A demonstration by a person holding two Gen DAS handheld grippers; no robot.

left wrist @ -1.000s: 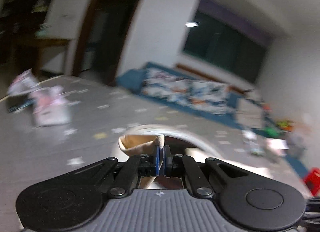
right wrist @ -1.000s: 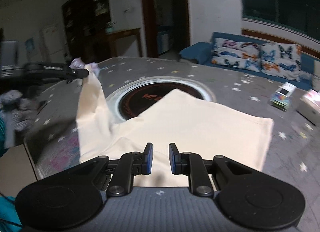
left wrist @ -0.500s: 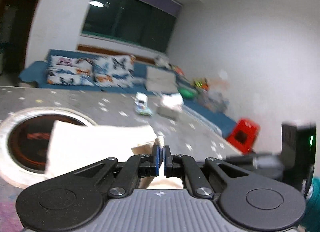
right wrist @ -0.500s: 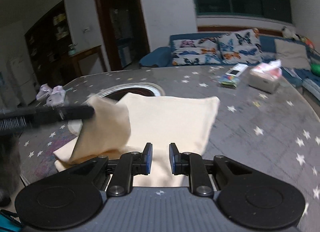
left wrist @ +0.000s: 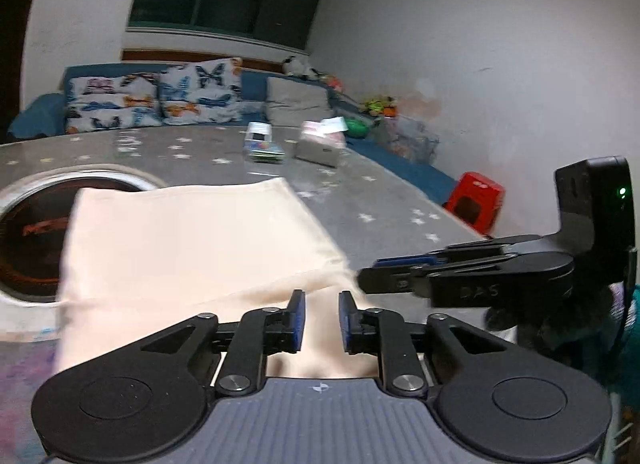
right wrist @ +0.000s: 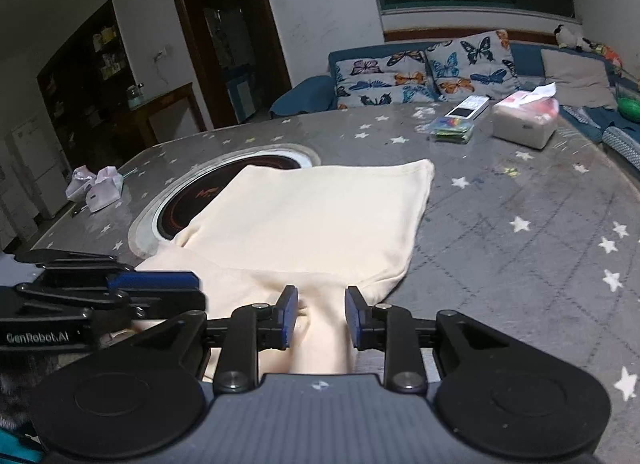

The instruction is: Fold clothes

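Your left gripper (left wrist: 322, 314) jaws are opening with cream cloth between them, no longer pinched like a second ago. Right gripper (right wrist: 320, 318) is opening too, over the near edge. The garment (right wrist: 320, 219) now lies folded over on the table (right wrist: 520, 264), so this fold looks done.

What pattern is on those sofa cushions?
Colourful butterflies on the sofa cushions, clearest in the right wrist view.

Grey star-patterned table (right wrist: 520, 203) with round inset burner (right wrist: 240, 187); tissue box (right wrist: 524, 121) beside card packet (right wrist: 452, 129); blue sofa (right wrist: 304, 97), butterfly cushions (right wrist: 420, 71); red stool (left wrist: 474, 201).
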